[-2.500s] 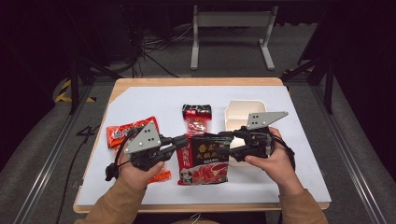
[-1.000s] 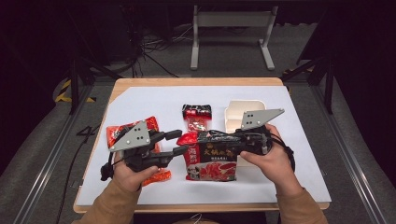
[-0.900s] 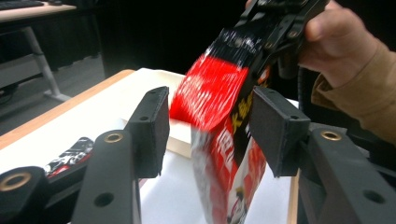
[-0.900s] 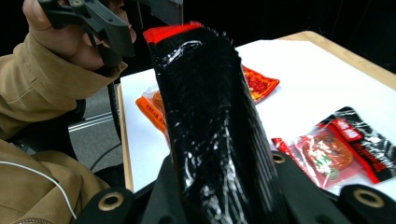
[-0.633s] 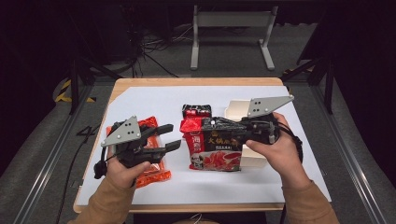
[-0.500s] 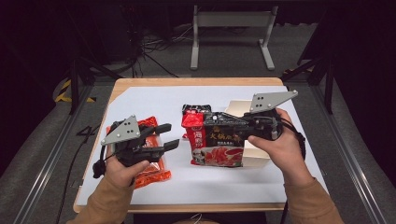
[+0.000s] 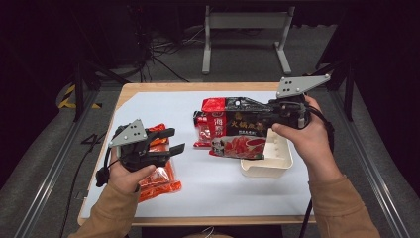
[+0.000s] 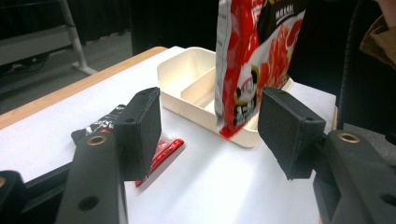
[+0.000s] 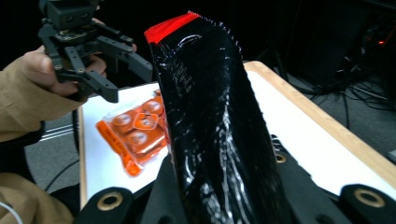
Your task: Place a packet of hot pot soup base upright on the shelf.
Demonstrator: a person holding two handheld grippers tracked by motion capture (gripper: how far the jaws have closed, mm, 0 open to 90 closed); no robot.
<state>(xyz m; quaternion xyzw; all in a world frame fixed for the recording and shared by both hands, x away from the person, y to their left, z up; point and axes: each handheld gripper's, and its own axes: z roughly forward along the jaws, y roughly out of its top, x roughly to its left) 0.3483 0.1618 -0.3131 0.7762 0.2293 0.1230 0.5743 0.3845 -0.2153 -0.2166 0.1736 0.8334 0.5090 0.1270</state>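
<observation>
My right gripper is shut on a red and black snack bag and holds it in the air, its lower edge hanging by the white compartment box. In the right gripper view the bag stands tall between the jaws. My left gripper hovers at the left above an orange packet. Its jaws have just been opening and nothing is between them. In the left gripper view the bag hangs beyond the open jaws, in front of the box.
A small red and black packet lies on the white mat behind the lifted bag. The wooden table edge runs along the far side. Black stands and cables sit on the floor beyond.
The right gripper has lifted the bag up and to the right, toward the white box. The left gripper has come away from the bag, drawn back left over the orange packet, and opened wider.
</observation>
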